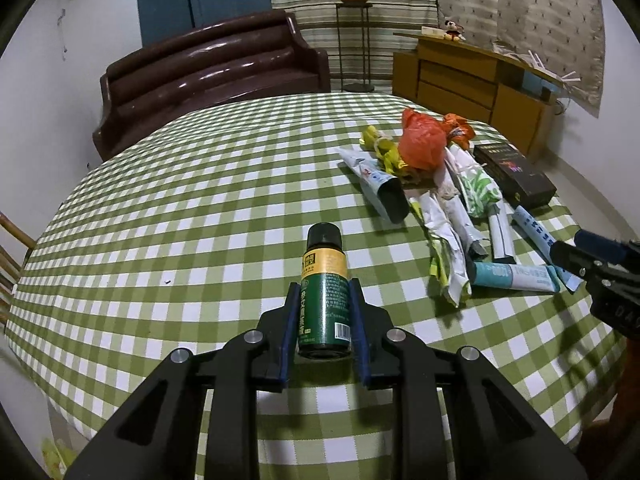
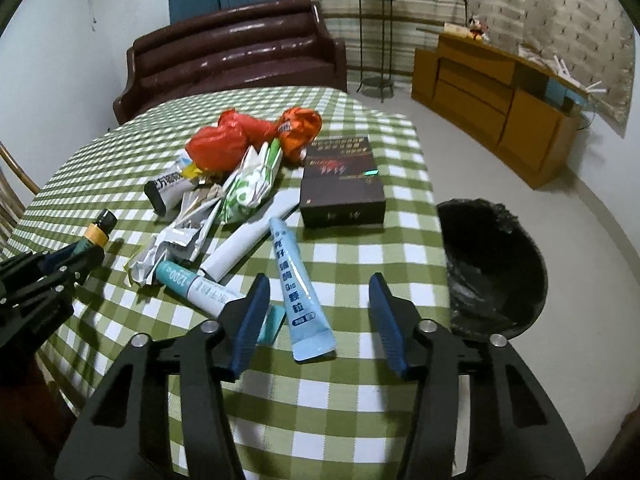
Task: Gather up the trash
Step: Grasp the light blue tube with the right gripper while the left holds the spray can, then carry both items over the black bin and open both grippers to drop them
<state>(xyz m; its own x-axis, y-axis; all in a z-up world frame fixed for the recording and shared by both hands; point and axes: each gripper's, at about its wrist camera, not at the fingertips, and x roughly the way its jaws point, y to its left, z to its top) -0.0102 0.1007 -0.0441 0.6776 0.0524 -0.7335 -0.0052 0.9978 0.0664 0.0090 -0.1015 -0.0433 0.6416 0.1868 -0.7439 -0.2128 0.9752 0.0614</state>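
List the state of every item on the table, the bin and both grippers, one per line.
left gripper: shut on the green bottle
green bottle: capped, lying between the pads
right gripper: open, around the blue tube's tail end
blue tube: lying flat, unheld
dark box: closed, flat
red bag: crumpled, on the pile
bin: open, black-lined, beside the table

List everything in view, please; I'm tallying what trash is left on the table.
bottle: 1, green, black cap, in left gripper
tubes: several, pale blue or white, table middle
wrappers: several, crumpled, white-green, in pile
bags: 2, orange-red, far side of pile
box: 1, dark, right of pile
bin: 1, black liner, off table's right edge
tablecloth: 1, green-white check
sofa: 1, brown, behind table
cabinet: 1, wooden, right wall
left gripper: shut on bottle
right gripper: open over a tube
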